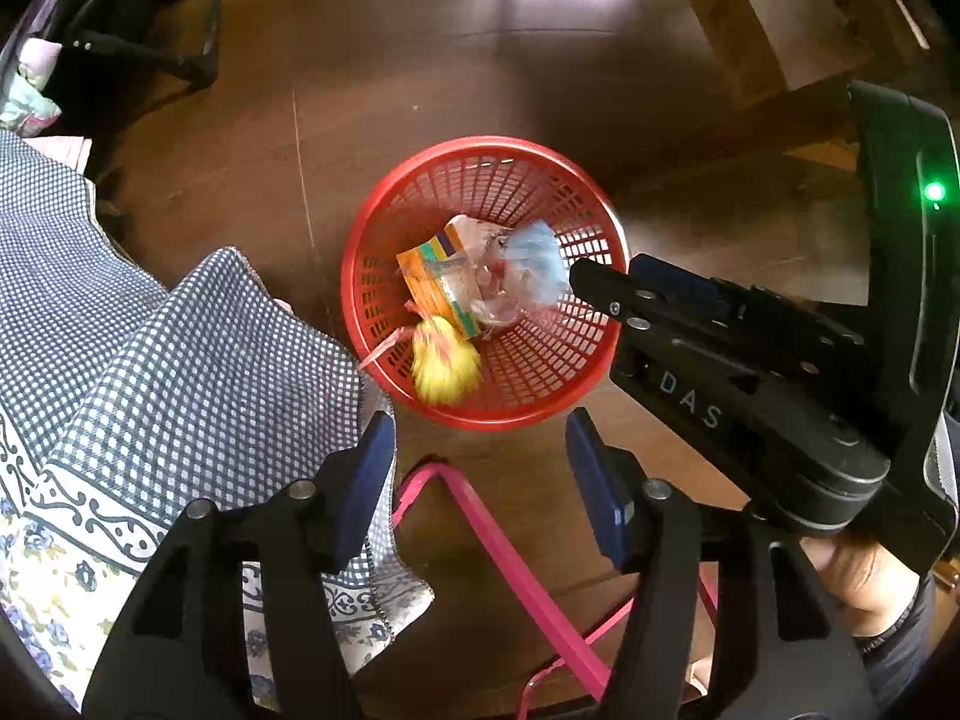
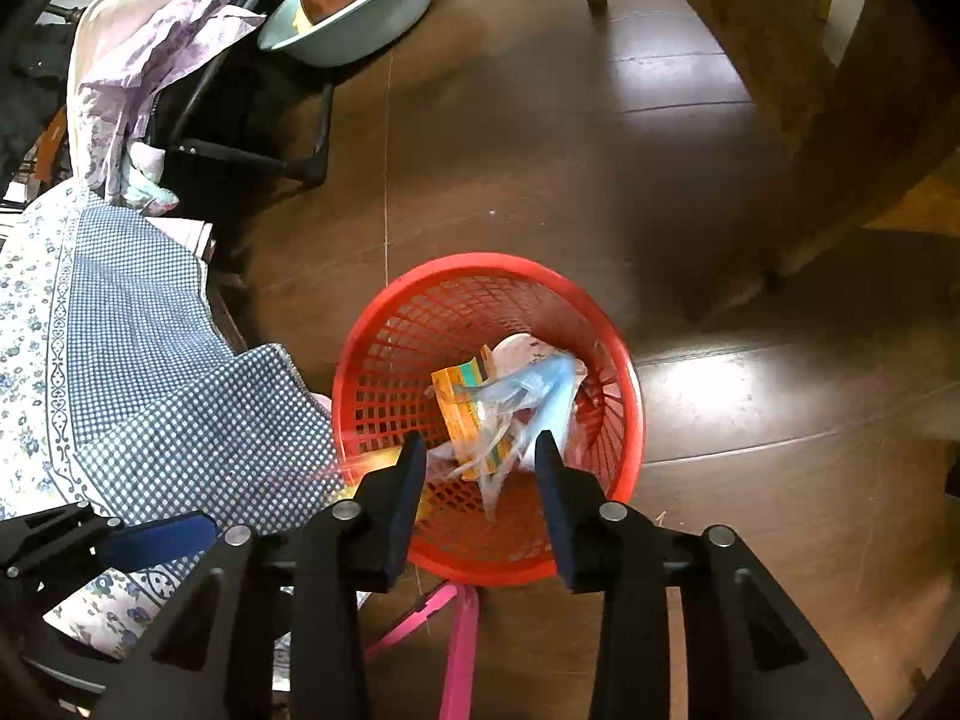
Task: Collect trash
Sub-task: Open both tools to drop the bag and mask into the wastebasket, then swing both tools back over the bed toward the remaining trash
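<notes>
A red mesh basket [image 1: 591,210] stands on the dark wooden floor; it also shows in the right wrist view [image 2: 384,372]. Inside lie an orange carton [image 1: 426,285], a clear and blue plastic bag [image 1: 531,261] and a pale wrapper. A blurred yellow ball of trash [image 1: 445,363] is at the basket's near rim, in the air or just landing. My left gripper [image 1: 477,450] is open and empty just short of the basket. My right gripper [image 2: 480,468] is open over the basket's near rim, with the blue bag [image 2: 549,399] blurred between its fingertips; it shows from the side in the left wrist view [image 1: 606,282].
A blue checked cloth [image 1: 150,372] hangs over furniture at the left. A pink frame [image 1: 510,564] lies on the floor below the grippers. A teal basin [image 2: 360,6] with a brown pan stands at the back, beside a black folding frame [image 2: 264,162].
</notes>
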A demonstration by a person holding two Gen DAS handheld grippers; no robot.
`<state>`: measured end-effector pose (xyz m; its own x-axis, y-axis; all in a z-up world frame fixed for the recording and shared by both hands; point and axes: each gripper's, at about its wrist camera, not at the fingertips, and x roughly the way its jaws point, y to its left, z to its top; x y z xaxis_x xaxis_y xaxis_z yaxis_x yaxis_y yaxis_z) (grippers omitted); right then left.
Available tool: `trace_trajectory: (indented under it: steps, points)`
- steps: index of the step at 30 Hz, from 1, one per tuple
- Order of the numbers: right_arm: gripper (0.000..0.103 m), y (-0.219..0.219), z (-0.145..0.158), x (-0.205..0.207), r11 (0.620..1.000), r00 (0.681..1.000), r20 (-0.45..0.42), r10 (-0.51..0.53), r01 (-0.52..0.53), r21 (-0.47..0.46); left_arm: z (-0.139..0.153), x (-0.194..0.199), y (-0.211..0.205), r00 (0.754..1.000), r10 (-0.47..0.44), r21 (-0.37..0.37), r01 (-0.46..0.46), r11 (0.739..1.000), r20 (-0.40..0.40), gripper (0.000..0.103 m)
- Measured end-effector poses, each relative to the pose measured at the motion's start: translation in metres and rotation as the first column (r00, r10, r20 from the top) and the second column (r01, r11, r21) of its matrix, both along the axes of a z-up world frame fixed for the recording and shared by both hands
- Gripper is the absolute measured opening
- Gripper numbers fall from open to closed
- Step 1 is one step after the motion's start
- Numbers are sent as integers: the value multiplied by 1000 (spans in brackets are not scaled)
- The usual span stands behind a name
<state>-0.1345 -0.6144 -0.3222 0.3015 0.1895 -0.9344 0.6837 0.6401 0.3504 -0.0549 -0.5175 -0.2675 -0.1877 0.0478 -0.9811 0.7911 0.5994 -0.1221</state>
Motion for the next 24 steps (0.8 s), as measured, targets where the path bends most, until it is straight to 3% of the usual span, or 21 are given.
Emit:
trace_trajectory:
  steps: [11,15,17,21,24]
  points:
    - [54,-3,34,-1,998,1000,6,-21,21,-53,21,10,12,998,59,-20,-58,998,22,59]
    - [57,-5,64,2,994,999,14,-39,40,-100,36,10,19,995,86,-15,-85,996,51,59]
    - [64,-2,78,6,990,999,22,-32,35,-139,44,9,25,992,106,-13,-105,994,65,59]
    - [70,1,115,14,985,996,84,-13,28,-171,77,6,40,982,102,-28,-99,995,160,59]
    - [74,9,147,22,981,991,133,5,21,-193,111,14,56,965,148,-108,-127,986,214,59]
